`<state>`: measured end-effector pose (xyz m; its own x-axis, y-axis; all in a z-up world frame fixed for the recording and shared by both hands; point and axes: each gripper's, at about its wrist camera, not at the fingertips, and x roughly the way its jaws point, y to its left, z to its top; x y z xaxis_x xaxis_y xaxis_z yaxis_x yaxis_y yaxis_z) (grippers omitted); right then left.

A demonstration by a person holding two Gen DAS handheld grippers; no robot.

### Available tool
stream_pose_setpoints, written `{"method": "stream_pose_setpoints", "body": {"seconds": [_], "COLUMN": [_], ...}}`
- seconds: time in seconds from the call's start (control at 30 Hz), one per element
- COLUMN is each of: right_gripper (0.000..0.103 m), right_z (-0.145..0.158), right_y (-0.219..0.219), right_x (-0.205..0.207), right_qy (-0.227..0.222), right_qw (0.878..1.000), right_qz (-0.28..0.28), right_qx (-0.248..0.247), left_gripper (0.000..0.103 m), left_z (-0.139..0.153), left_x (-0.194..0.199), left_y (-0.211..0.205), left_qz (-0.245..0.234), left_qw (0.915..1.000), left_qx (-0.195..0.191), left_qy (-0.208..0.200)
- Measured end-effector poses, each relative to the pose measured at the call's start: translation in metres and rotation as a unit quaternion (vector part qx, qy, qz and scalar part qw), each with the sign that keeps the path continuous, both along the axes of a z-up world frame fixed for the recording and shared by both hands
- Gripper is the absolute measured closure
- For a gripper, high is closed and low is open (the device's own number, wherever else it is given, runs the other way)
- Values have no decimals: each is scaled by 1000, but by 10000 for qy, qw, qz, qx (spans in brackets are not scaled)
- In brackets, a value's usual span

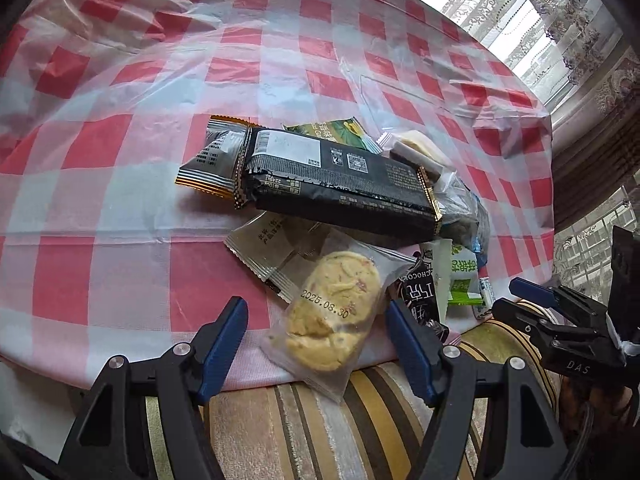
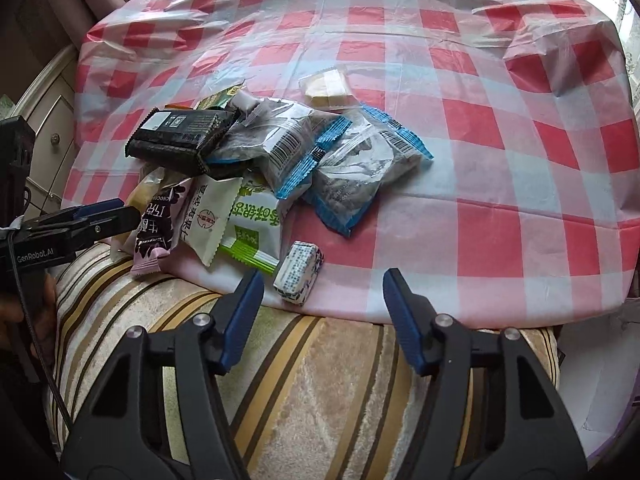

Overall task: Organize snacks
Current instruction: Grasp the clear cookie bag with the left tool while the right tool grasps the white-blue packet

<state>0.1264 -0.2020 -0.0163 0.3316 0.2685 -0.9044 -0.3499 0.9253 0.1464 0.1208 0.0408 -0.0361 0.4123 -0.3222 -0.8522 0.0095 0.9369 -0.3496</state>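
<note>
A heap of wrapped snacks lies at the near edge of the red-and-white checked table (image 1: 120, 208). On top is a long black packet (image 1: 340, 184), also in the right wrist view (image 2: 180, 140). A clear-wrapped yellow cookie (image 1: 332, 312) overhangs the edge between the open fingers of my left gripper (image 1: 318, 320). My right gripper (image 2: 323, 296) is open and empty just off the table edge, with a small blue-and-white candy (image 2: 299, 272) just left of its gap. Blue-edged clear packets (image 2: 360, 168), a green-and-white packet (image 2: 252, 224) and a chocolate packet (image 2: 158, 220) lie in the heap.
A striped cushion (image 2: 300, 380) lies below the table's near edge under both grippers. A wrapped yellow wafer (image 2: 326, 88) sits apart behind the heap. Lace curtains and a window (image 1: 540, 20) stand at the far right. A white cabinet (image 2: 44, 120) stands to the left.
</note>
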Motion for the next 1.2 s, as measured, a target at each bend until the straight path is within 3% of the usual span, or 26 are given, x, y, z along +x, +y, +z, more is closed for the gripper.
{"method": "stream_pose_setpoints", "body": {"seconds": [0.3, 0.37, 0.83, 1.2], "right_gripper": [68, 86, 86, 86], "right_z": [-15, -16, 4, 23], "right_y": [9, 8, -8, -39], "right_x": [11, 11, -4, -24], "right_qy": [283, 307, -44, -279], "right_qw": [9995, 9995, 9995, 9970], "right_qz": [63, 46, -165, -455], "right_qx": [-81, -4, 252, 562], "left_gripper": [55, 58, 60, 60], "left_z": [-4, -2, 21, 44], "left_x": [2, 1, -23, -42], "left_y": [-8, -10, -11, -35], "left_qz": [-185, -211, 106, 137], "left_qw": [9998, 9998, 9994, 9968], "left_qx": [-42, -3, 126, 533], "left_qy": [38, -20, -308, -579]}}
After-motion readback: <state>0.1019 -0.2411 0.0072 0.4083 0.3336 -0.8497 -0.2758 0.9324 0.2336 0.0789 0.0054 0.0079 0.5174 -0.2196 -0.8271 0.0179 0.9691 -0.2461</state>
